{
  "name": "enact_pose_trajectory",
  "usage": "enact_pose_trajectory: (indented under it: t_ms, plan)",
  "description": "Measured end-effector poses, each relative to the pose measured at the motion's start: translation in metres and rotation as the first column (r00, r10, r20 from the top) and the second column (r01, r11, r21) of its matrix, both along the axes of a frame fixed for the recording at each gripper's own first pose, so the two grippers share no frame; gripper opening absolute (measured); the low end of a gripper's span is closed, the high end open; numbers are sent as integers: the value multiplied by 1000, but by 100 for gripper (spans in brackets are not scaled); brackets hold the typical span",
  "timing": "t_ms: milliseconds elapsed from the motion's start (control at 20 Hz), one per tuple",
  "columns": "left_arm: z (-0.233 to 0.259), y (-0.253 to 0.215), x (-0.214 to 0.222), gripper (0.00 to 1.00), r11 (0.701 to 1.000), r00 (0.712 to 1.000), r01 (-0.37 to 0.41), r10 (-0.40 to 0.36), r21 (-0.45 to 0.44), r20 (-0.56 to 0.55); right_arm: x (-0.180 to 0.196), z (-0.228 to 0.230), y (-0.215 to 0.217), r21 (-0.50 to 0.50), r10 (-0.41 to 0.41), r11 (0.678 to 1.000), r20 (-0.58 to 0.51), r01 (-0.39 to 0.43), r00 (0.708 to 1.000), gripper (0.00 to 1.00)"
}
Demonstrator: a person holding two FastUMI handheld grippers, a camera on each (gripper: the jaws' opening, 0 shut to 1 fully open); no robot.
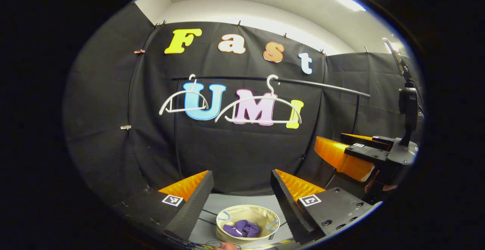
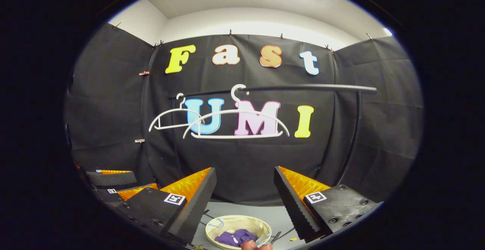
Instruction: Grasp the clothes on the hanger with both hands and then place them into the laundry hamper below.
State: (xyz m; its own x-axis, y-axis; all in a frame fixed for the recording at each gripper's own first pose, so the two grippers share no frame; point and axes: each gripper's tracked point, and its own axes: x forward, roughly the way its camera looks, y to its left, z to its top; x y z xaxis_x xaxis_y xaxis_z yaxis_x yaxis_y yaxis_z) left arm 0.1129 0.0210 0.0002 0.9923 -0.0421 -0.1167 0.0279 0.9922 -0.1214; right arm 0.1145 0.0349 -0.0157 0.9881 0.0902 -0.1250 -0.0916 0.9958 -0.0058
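Two bare white hangers [image 1: 259, 110] [image 2: 237, 123] hang on a black rail [image 1: 322, 85] [image 2: 310, 88] against the back wall. Purple clothes [image 1: 241, 228] [image 2: 235, 238] lie crumpled inside the round cream laundry hamper [image 1: 227, 214] [image 2: 227, 221] on the floor below. My left gripper [image 1: 242, 193] is open above the hamper with nothing between its fingers. My right gripper [image 2: 245, 189] is open too and holds nothing. The right gripper [image 1: 343, 153] appears at the right edge of the left gripper view, and the left gripper [image 2: 113, 183] at the lower left of the right gripper view.
The rail's upright post [image 2: 350, 140] stands at the right. A camera on a stand [image 1: 407, 102] rises at the far right. Cables [image 1: 206, 214] run over the grey floor beside the hamper. A fingertip [image 2: 250, 245] shows at the bottom edge.
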Motion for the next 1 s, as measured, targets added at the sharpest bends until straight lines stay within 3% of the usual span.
enact_pose_trajectory:
  t_ms: [450,650,750,1000]
  plan:
    - [73,-17,-28,95,999,991,-11,6,30,136,-17,80,-13,-20,-33,999,219,39,975,98]
    - [87,-23,-40,95,999,984,-11,4,43,177,-25,84,-6,43,-2,999,203,-7,979,98]
    - [93,-26,-40,95,999,982,-19,11,39,191,-28,84,-10,26,6,1000,205,-11,979,95]
    - [93,-30,-46,95,999,984,-29,22,42,175,-39,80,-5,28,32,999,201,-39,979,99]
